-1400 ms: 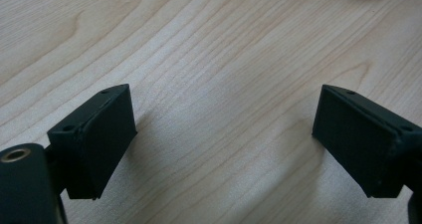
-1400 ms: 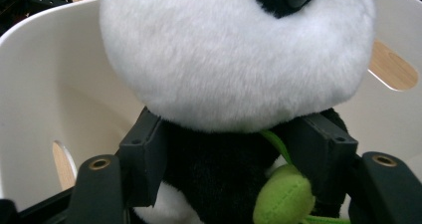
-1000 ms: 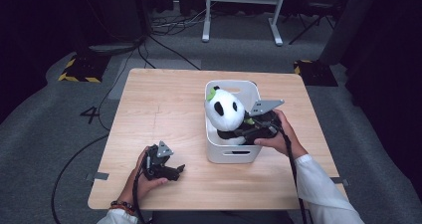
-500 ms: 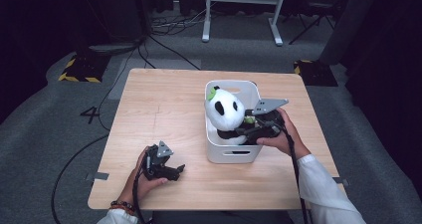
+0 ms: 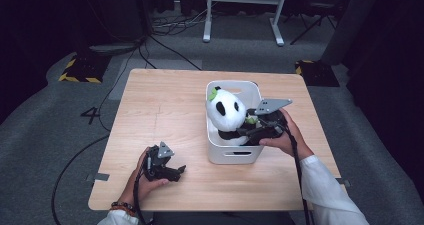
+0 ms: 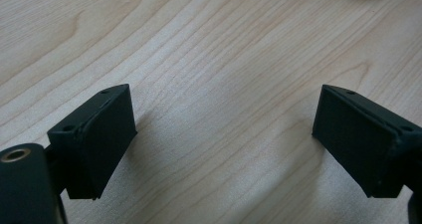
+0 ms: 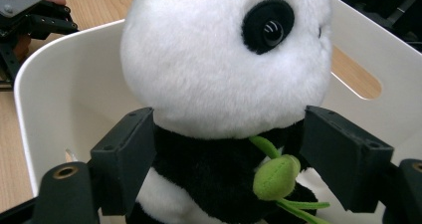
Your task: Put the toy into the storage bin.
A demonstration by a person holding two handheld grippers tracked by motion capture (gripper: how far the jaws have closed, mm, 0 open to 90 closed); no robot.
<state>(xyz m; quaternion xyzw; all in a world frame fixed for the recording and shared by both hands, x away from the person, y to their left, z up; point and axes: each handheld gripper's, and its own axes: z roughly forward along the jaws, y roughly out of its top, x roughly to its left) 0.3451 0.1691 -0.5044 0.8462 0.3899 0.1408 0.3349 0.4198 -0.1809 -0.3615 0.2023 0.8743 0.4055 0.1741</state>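
A plush panda [image 5: 225,110] with a white head, black body and a green leaf sits upright in a white bin [image 5: 232,157] on the wooden table [image 5: 165,105]. My right gripper [image 5: 245,130] reaches into the bin from the right. In the right gripper view its jaws stand on either side of the panda [image 7: 224,59], at the black body; they have just been opening, and my right gripper [image 7: 224,154] is open around the toy. My left gripper [image 5: 177,171] rests near the table's front edge. My left gripper [image 6: 224,139] is open, with bare wood between its jaws.
The bin's wall [image 7: 64,99] has a slot handle at the far side. Beyond the table, the grey floor holds cables, a white frame [image 5: 245,5] and yellow-black striped blocks [image 5: 80,70]. The left half of the tabletop is bare wood.
The right gripper's jaws have spread apart around the panda's body. The panda stays seated in the bin. The left hand and its gripper have not moved.
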